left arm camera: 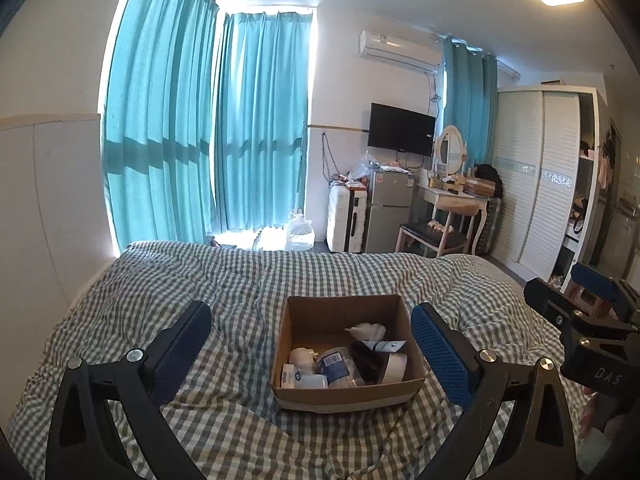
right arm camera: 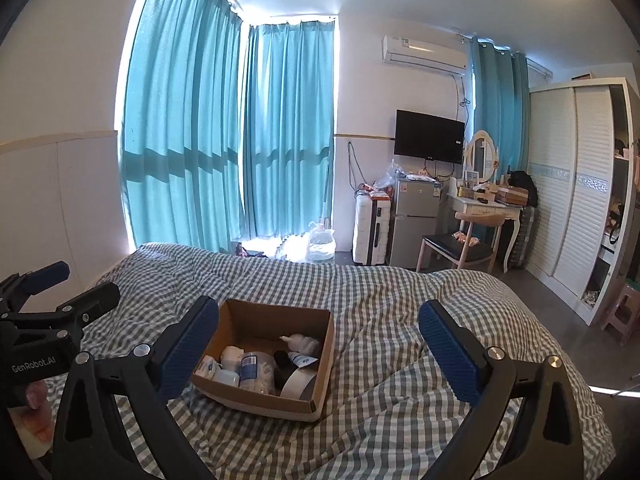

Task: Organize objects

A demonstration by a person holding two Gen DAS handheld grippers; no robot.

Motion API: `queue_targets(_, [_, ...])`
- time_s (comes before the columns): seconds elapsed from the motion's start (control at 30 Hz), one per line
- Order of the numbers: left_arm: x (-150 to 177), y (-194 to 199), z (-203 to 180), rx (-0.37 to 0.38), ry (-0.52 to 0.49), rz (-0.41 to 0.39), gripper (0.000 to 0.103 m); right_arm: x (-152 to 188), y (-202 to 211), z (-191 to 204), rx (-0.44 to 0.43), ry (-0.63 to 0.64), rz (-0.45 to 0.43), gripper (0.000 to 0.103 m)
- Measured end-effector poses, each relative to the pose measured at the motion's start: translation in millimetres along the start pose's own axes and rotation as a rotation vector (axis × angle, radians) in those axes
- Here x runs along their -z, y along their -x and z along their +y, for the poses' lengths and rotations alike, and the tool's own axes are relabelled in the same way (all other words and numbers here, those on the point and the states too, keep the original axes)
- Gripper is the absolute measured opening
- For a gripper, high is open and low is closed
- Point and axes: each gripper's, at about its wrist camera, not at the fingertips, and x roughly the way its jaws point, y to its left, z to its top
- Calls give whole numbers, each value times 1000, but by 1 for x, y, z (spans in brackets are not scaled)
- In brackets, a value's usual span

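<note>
A: Start with the left wrist view. What's the state of play?

B: The left gripper is spread wide with nothing clasped. The cardboard box sits on the checked bedspread dead ahead, framed between the two fingers but beyond their tips, not touched. Inside I make out a clear bottle with a blue label, a dark tube, a white tape roll and a white crumpled thing toward the far wall of the box.

A: And the other claw from there?

B: The right gripper shows at the right edge, off the box's right side, fingers apart, holding nothing.

A: So how would you go about the step well?

B: My guess is everything's already boxed, so it's either a pull-back or a reach for the box itself. If lifting it, I'd take a side wall each, level, so the bottles don't roll.

A: Now the right wrist view.

B: The right claw's jaws are wide and empty. The box lies left of centre, its near left corner just behind the left finger, well apart from the right finger. It's toward the near left part of the bed; the right half of the bedspread is bare folds. The left claw hangs at the left edge, released.
</note>
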Motion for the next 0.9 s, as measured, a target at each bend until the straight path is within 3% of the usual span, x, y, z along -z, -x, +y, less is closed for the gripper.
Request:
queue_targets(0.1, [13,5,-1,-18,2,-17,103,21,1,-2,2,13,-17,100])
queue_targets(0.4, [53,11,-8,-67,-55,-40,103,75,-13,-9,1,-14,47,100])
queue_targets(0.9, [75,9,-1,-108,-40,18,103,77,-7,-4,14,-8,38,100])
